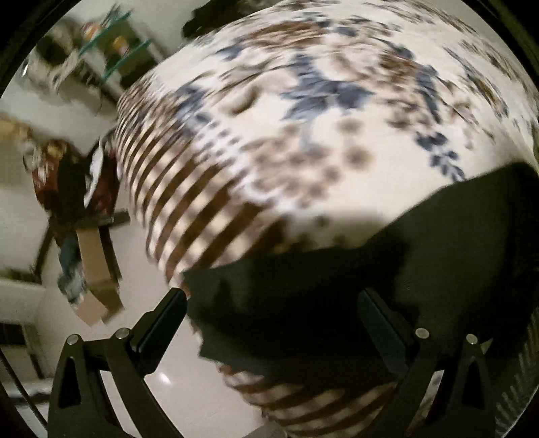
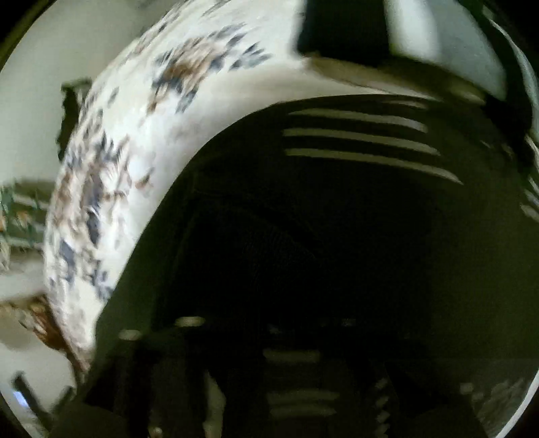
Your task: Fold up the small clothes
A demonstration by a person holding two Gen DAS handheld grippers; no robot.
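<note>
A dark green-black garment (image 1: 337,279) lies on a bed covered by a white sheet with blue and brown flowers and brown stripes (image 1: 269,118). My left gripper (image 1: 273,303) is open, its two black fingers (image 1: 161,320) spread wide over the garment's near edge, not pinching it. In the right wrist view the same dark garment (image 2: 320,236), with white stripes on it, fills most of the frame and hides my right gripper. The floral sheet (image 2: 134,151) shows to its left. Both views are blurred.
Left of the bed is pale floor (image 1: 134,269) with a cardboard box (image 1: 96,269), a dark red bundle (image 1: 67,182) and a shelf with glass boards (image 1: 114,43) by the wall. A dark opening (image 2: 343,27) lies beyond the bed.
</note>
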